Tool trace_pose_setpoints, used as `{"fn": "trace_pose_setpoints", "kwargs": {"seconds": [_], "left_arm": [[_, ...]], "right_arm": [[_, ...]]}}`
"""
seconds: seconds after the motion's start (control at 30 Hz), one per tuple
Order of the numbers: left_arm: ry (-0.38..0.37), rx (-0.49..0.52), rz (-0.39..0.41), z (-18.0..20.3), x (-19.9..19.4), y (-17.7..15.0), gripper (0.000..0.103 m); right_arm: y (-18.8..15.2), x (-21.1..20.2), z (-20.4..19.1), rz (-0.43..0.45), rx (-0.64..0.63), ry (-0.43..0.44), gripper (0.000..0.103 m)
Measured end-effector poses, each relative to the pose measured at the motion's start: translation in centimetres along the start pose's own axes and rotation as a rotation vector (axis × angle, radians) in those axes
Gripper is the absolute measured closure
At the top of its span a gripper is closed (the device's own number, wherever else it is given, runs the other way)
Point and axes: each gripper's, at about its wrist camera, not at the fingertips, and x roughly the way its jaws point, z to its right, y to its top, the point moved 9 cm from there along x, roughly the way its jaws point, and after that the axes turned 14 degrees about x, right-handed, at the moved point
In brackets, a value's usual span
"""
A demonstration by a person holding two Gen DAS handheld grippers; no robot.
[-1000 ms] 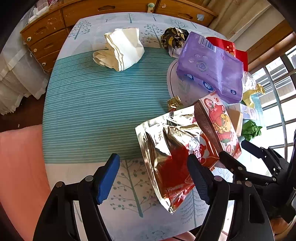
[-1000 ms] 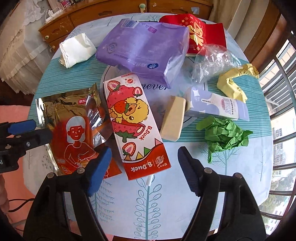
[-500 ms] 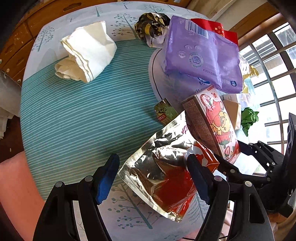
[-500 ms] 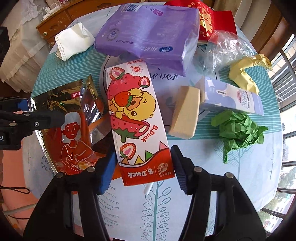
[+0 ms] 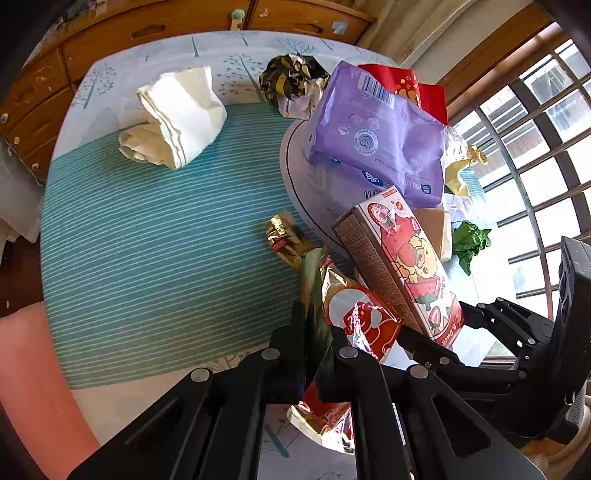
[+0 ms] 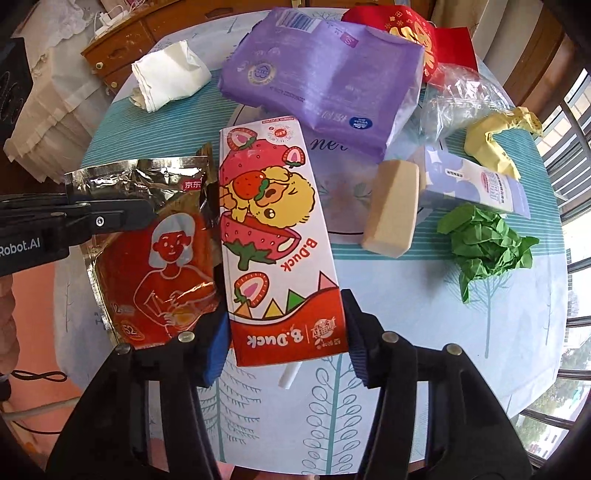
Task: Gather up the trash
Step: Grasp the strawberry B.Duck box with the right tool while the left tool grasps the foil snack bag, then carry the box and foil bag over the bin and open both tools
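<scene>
My left gripper [image 5: 317, 325] is shut on the edge of a red and silver foil snack bag [image 5: 354, 321], held up off the table. The bag [image 6: 166, 251] and the left gripper [image 6: 110, 218] also show in the right wrist view. My right gripper [image 6: 284, 336] is shut on the near end of a B.Duck strawberry carton [image 6: 273, 236], which also shows tilted in the left wrist view [image 5: 402, 266].
On the round table [image 5: 155, 236]: a purple tissue pack [image 6: 325, 77], red packet [image 6: 410, 29], clear plastic [image 6: 461, 99], yellow wrapper [image 6: 495, 144], small lilac carton [image 6: 476, 181], tan block [image 6: 391, 206], green paper [image 6: 487, 243], white napkin [image 5: 173, 118], gold wrapper [image 5: 284, 240], dark foil ball [image 5: 291, 81].
Both grippers have closed: the left on the foil bag, which now stands on edge, the right on the carton's near end. The carton has lifted and tilted.
</scene>
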Motion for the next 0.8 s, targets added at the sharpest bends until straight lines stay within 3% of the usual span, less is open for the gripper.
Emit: {"fn": "trace_pose_setpoints", "kwargs": {"seconds": [0.2, 0.4, 0.57, 0.8], "left_arm": [[0.078, -0.006, 0.1, 1.6, -4.7, -2.2, 0.102], [0.183, 0.003, 0.212, 6.2, -10.8, -5.3, 0.102], [0.266, -0.018, 0.28, 12.5, -14.6, -8.6, 0.102], [0.315, -0.052, 0.304, 23.4, -15.7, -13.9, 0.102]], "right_arm": [[-1.9, -3.6, 0.0, 0.037, -0.009, 0.027, 0.053], [-3.5, -9.2, 1.3, 0.089, -0.062, 0.083, 0.053], [-7.3, -13.9, 3.1, 0.123, -0.133, 0.149, 0.053], [-15.1, -18.6, 8.8, 0.122, -0.241, 0.193, 0.053]]}}
